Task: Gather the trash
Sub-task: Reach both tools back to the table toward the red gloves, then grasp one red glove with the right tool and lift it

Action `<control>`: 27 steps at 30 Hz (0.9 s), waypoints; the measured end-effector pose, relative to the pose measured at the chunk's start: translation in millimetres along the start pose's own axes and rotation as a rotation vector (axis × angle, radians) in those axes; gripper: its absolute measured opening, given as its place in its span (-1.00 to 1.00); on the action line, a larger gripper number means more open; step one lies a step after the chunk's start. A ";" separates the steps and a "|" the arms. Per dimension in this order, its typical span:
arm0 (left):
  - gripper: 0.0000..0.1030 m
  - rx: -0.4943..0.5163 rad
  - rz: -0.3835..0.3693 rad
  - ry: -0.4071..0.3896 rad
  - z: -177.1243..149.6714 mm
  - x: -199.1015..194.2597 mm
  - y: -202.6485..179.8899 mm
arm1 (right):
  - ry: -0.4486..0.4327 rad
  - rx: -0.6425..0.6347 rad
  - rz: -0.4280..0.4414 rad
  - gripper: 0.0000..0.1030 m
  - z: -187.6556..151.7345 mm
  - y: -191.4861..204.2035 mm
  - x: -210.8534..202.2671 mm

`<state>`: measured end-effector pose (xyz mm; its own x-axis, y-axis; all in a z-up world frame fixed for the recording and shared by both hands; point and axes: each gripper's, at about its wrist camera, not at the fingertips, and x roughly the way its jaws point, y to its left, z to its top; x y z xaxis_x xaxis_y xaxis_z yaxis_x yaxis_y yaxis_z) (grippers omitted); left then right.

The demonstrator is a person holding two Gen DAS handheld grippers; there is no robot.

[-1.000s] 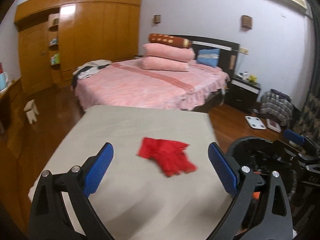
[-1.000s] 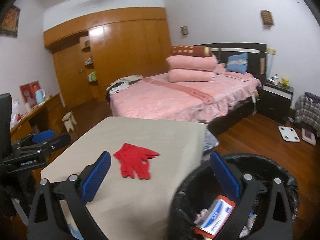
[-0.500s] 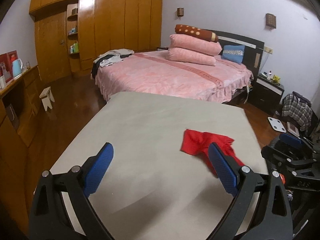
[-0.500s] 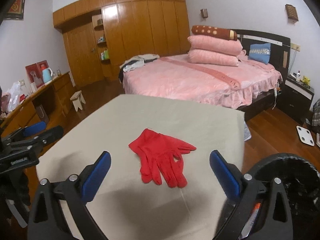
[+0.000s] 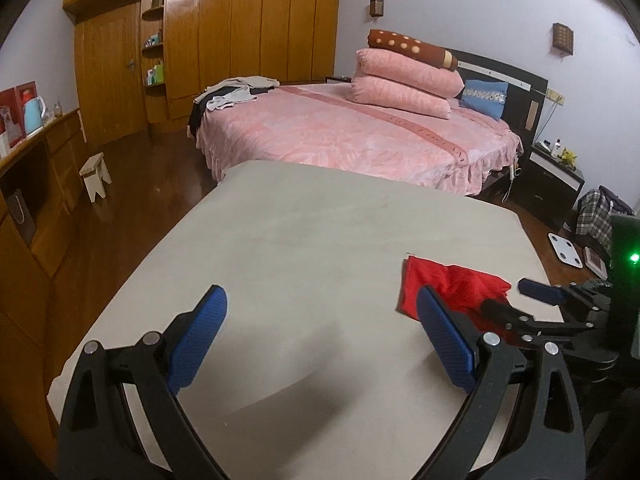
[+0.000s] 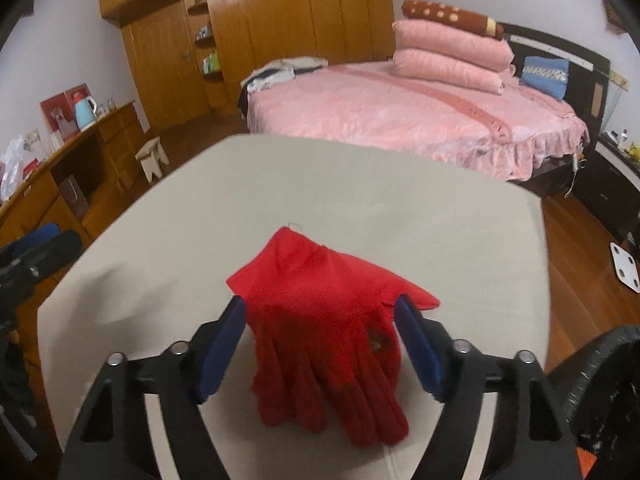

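Right wrist view shows the right tool [image 6: 320, 340] spread open in the lower middle of the frame, its two blue pads standing on either side of the red gloves [image 6: 324, 320] but not pressing them. The gloves lie flat on the beige table [image 6: 360, 184], with their fingers pointing toward the bottom of the frame. At the lower right edge a part of the black trash bin [image 6: 600, 380] is visible, just beside the table.

In the left wrist view, the left tool [image 5: 316, 344] is also open and holds nothing; it hangs over bare table in the lower part of the frame, while the gloves [image 5: 440, 284] are at the right.

I judge the step in hand is the approach to grasp the gloves. The next move calls for lowering the right tool a little, closing on both cloth layers together, then carrying them to the bin.
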<state>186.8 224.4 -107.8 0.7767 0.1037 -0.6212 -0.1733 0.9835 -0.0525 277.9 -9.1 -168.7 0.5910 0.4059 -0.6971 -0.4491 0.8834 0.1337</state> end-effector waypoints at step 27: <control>0.81 0.015 -0.015 0.013 -5.3 -1.2 -23.2 | 0.002 0.018 0.164 -0.69 -3.4 0.2 -35.8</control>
<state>186.7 200.7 -109.9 0.7711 0.0873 -0.6307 -0.1526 0.9870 -0.0498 254.4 -24.2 -146.1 0.5100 0.5444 -0.6660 -0.5273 0.8096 0.2580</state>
